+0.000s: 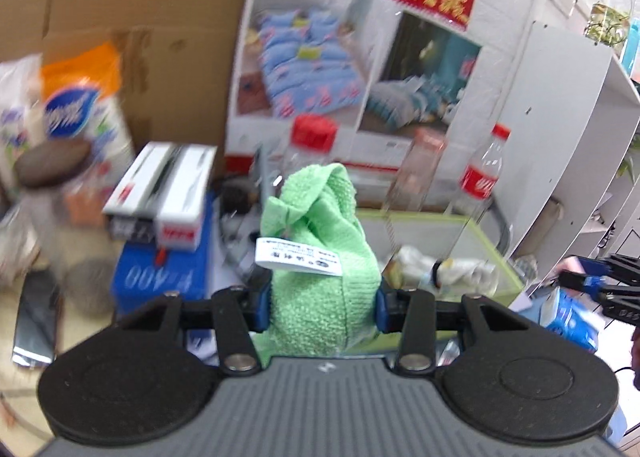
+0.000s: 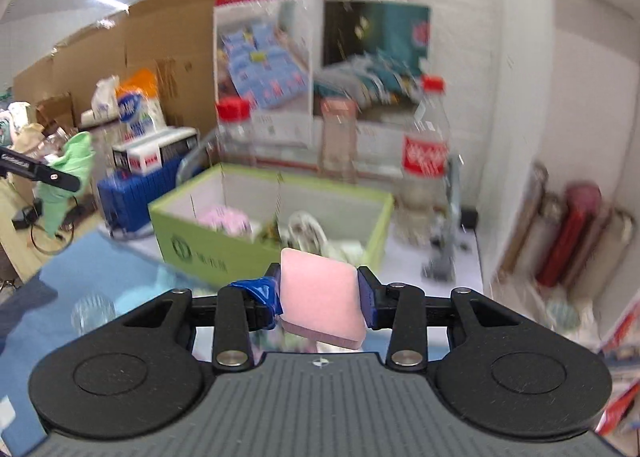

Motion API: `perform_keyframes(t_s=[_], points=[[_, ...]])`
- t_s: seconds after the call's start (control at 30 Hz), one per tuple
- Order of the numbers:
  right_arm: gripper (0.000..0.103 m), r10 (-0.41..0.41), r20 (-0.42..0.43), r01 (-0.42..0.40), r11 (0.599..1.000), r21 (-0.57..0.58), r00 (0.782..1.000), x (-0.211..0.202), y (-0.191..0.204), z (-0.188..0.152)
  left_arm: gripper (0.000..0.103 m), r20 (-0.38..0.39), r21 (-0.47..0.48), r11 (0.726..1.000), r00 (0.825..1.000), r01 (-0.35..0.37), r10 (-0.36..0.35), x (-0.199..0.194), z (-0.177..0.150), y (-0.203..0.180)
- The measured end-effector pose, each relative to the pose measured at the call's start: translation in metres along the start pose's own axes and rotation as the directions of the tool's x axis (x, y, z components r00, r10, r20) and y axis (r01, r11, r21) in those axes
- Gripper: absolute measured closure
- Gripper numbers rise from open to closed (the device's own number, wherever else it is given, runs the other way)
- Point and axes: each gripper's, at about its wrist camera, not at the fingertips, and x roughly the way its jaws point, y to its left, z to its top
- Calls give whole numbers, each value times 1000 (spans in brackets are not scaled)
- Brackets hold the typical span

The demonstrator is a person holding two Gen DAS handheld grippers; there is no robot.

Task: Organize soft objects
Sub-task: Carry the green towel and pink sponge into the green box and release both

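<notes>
My left gripper (image 1: 320, 307) is shut on a green towel (image 1: 320, 257) with a white tag, held up in the air left of the green box (image 1: 500, 253). The towel also shows in the right wrist view (image 2: 68, 173), hanging at the far left. My right gripper (image 2: 320, 297) is shut on a pink sponge (image 2: 320, 293), held in front of the green box (image 2: 208, 241). The box holds a pink cloth (image 2: 226, 219) and other soft items (image 2: 308, 229).
Plastic bottles with red caps (image 2: 426, 153) (image 2: 234, 129) and a pink-lidded jar (image 2: 338, 137) stand behind the box. A blue crate (image 2: 132, 189) with white boxes (image 2: 154, 151) sits left. White shelf (image 1: 560, 129) at right. Glass tabletop (image 2: 100, 281) below.
</notes>
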Motion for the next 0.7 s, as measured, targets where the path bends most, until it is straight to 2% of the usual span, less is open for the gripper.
perform_keyframes(t_s=[0.17, 0.37, 0.43, 0.47, 0.5, 0.6, 0.7], points=[[80, 43, -8, -43, 999, -13, 999, 62, 3, 45, 59, -21, 19, 999, 999, 36, -36, 53, 37, -24], [79, 105, -95, -106, 994, -3, 990, 132, 9, 52, 58, -109, 23, 998, 993, 52, -49, 119, 35, -33], [77, 119, -108, -121, 993, -7, 987, 146, 13, 48, 48, -136, 33, 999, 990, 43, -38, 135, 31, -34], [77, 127, -109, -128, 992, -9, 986, 151, 15, 46, 41, -143, 34, 999, 990, 26, -21, 141, 28, -33], [76, 131, -119, -133, 991, -8, 984, 156, 17, 43, 29, -142, 39, 999, 990, 12, -6, 143, 26, -33], [73, 98, -149, -100, 995, -8, 984, 163, 22, 40, 29, -119, 57, 998, 993, -1, 8, 138, 22, -31], [70, 83, -107, -85, 996, -14, 991, 156, 24, 43, 28, -89, 76, 997, 996, -22, 29, 124, 18, -32]])
